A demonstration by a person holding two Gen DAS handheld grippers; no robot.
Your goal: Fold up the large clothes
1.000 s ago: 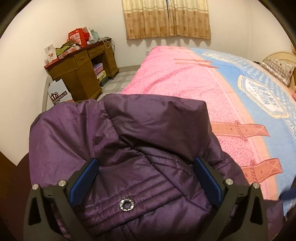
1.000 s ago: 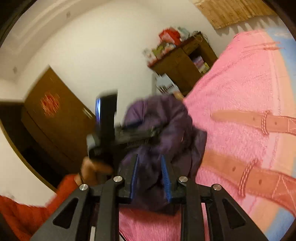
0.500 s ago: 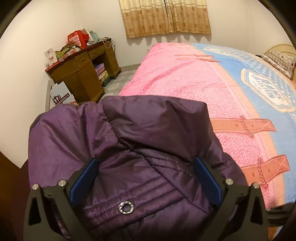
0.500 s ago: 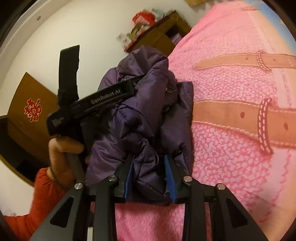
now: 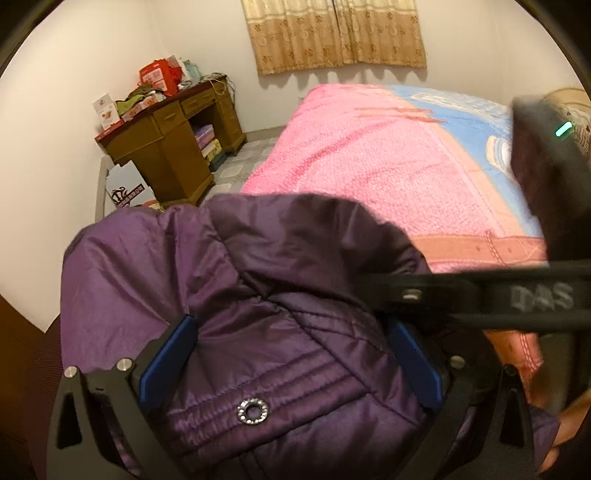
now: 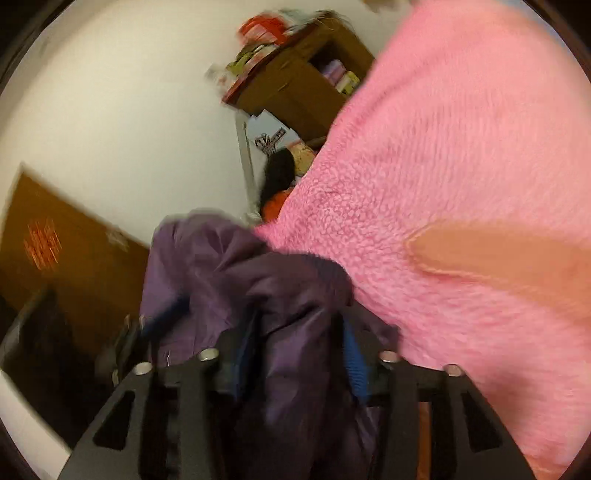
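Observation:
A dark purple padded jacket (image 5: 236,288) is bunched up over the near edge of the bed. My left gripper (image 5: 291,354) has its jaws wide apart, and a thick bundle of the jacket with a metal snap fills the gap. My right gripper (image 6: 295,347) is shut on a fold of the same jacket (image 6: 236,273), with its blue pads (image 6: 354,354) pressing the fabric. The right gripper's black body (image 5: 517,295) crosses the right side of the left wrist view, close above the jacket. The right wrist view is blurred.
The bed has a pink and blue cover (image 5: 388,155) with brown strap patterns. A wooden desk (image 5: 166,147) piled with boxes stands at the far left wall. Curtains (image 5: 340,33) hang at the back. A brown door (image 6: 59,258) is at the left.
My right gripper has swung in close beside the left one and now crosses the left wrist view. Its jaws stand a little wider on the jacket. The left gripper has barely moved.

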